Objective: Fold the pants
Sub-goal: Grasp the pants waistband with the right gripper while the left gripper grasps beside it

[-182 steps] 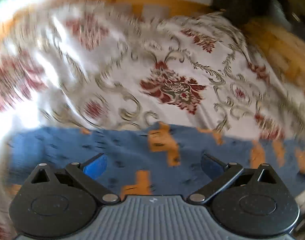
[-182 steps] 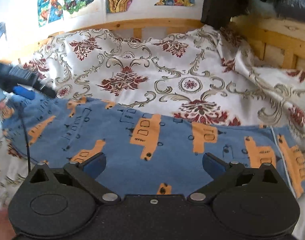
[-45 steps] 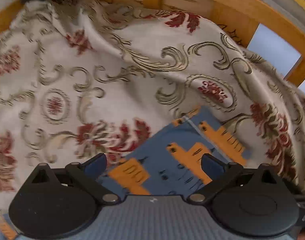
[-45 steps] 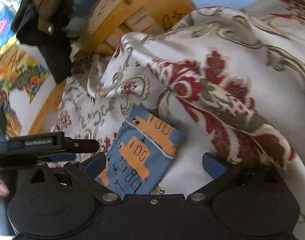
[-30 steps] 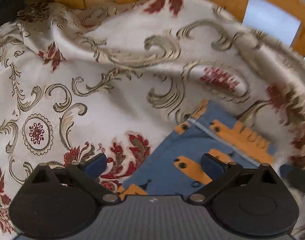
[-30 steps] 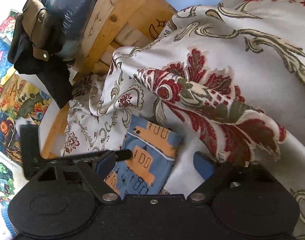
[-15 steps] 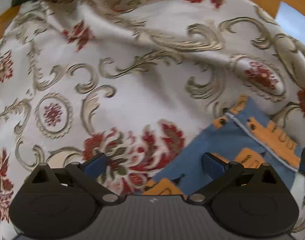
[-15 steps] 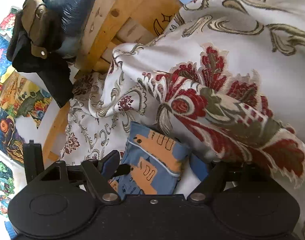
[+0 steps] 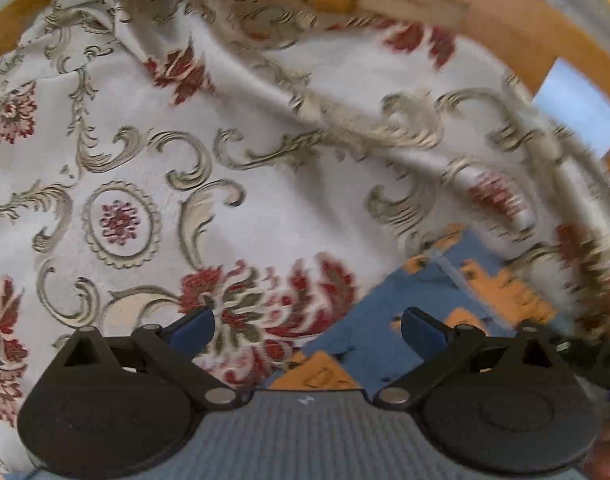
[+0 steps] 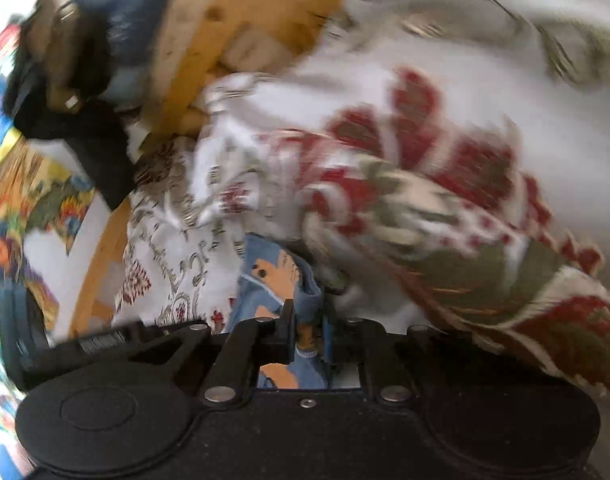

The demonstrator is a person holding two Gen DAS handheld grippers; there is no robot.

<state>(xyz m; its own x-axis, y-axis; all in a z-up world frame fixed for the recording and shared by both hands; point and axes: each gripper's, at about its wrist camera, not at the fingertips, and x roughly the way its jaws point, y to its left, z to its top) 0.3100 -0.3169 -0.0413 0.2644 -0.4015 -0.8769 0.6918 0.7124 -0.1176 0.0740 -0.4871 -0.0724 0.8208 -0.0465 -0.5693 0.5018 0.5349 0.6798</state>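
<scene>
Lying on the floral bedspread (image 9: 265,184), the blue pants (image 9: 457,292) with orange prints sit near the wooden bed frame (image 9: 485,12), one end bunched up against a raised fold of the bedspread. The right hand-held gripper (image 10: 309,332) has its fingers pressed together on that bunched end of the pants, cloth pinched between them. The left hand-held gripper (image 9: 308,326) hangs over the pants' near edge with its fingers spread wide, holding nothing. Beyond the bed frame, dark clothing (image 10: 77,120) hangs beside colourful pictures (image 10: 37,200) on the wall.
</scene>
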